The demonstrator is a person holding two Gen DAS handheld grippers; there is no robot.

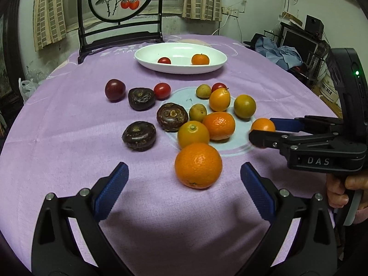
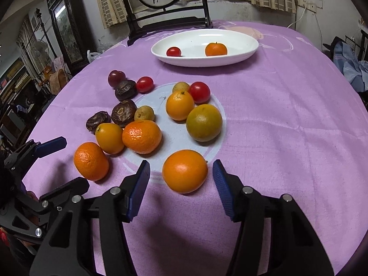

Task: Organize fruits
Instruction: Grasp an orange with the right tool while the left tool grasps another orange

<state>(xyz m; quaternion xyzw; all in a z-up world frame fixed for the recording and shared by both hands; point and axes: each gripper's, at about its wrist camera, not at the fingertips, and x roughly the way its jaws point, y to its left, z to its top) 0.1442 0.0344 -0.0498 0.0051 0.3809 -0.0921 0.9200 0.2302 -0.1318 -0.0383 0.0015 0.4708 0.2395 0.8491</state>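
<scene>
Several fruits lie loose on the purple tablecloth: oranges, small yellow-green fruits, red tomatoes and dark brown fruits. My right gripper (image 2: 181,184) is open, its blue pads on either side of a small orange (image 2: 184,171) without touching it; the gripper also shows in the left wrist view (image 1: 264,130) around that orange (image 1: 263,125). My left gripper (image 1: 184,179) is open, with a large orange (image 1: 198,165) just ahead between its fingers; it shows at the left of the right wrist view (image 2: 62,161). A white oval dish (image 1: 147,55) at the back holds a tomato (image 1: 164,60) and an orange (image 1: 200,59).
A dark wooden chair (image 1: 119,34) with a round painted panel stands behind the table's far edge. Clutter, cloth and shelves (image 1: 299,46) fill the room to the right. A cabinet and a fan (image 2: 41,48) stand to the left.
</scene>
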